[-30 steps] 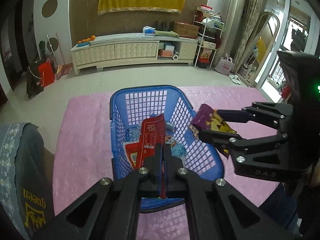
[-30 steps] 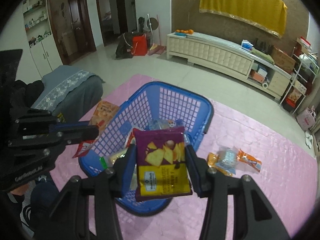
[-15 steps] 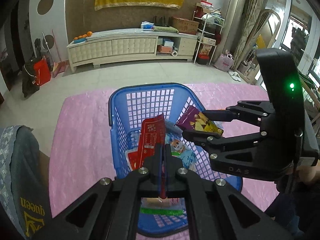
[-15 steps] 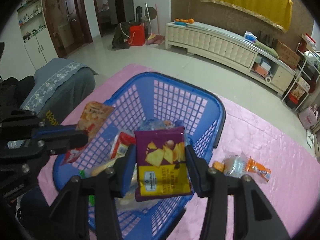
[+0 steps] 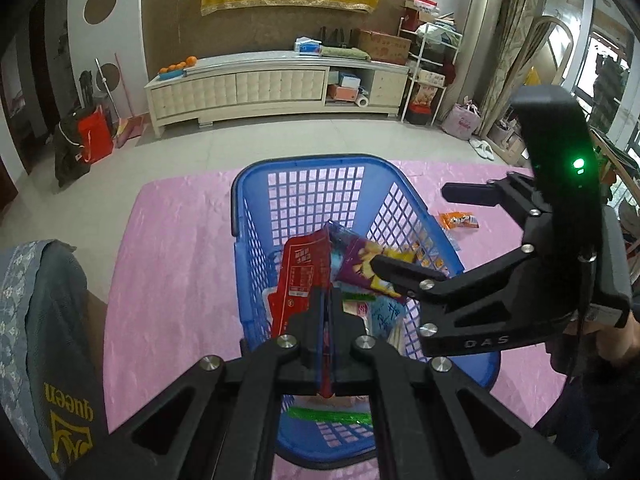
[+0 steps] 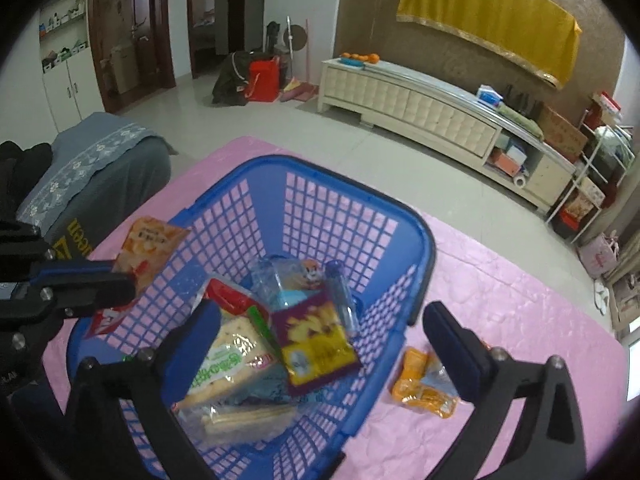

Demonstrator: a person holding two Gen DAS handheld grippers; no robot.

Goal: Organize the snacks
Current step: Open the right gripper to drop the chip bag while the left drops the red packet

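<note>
A blue plastic basket (image 5: pixel 300 160) (image 6: pixel 424 232) stands on the pink cloth with several snack packets in it. My left gripper (image 5: pixel 328 304) (image 6: pixel 124 284) hangs over the basket's near-left side, shut on a red and orange snack packet (image 5: pixel 304 276) (image 6: pixel 148 248). Over the basket, my right gripper (image 6: pixel 320 312) (image 5: pixel 412 228) has its jaws opening wide, and no pad touches anything. Below it a purple and yellow chip bag (image 6: pixel 316 344) (image 5: pixel 360 268) lies loose on top of the other packets.
An orange packet (image 6: pixel 424 384) (image 5: pixel 458 220) lies on the pink cloth (image 6: pixel 520 300) just right of the basket. A grey cloth-covered seat (image 5: pixel 48 340) (image 6: pixel 100 168) borders the cloth on the left. Tiled floor and a long cream cabinet (image 5: pixel 248 88) lie beyond.
The right gripper moved in over the basket, spread its jaws and let go of the purple chip bag, which dropped onto the packets. The left gripper kept its hold on the red packet.
</note>
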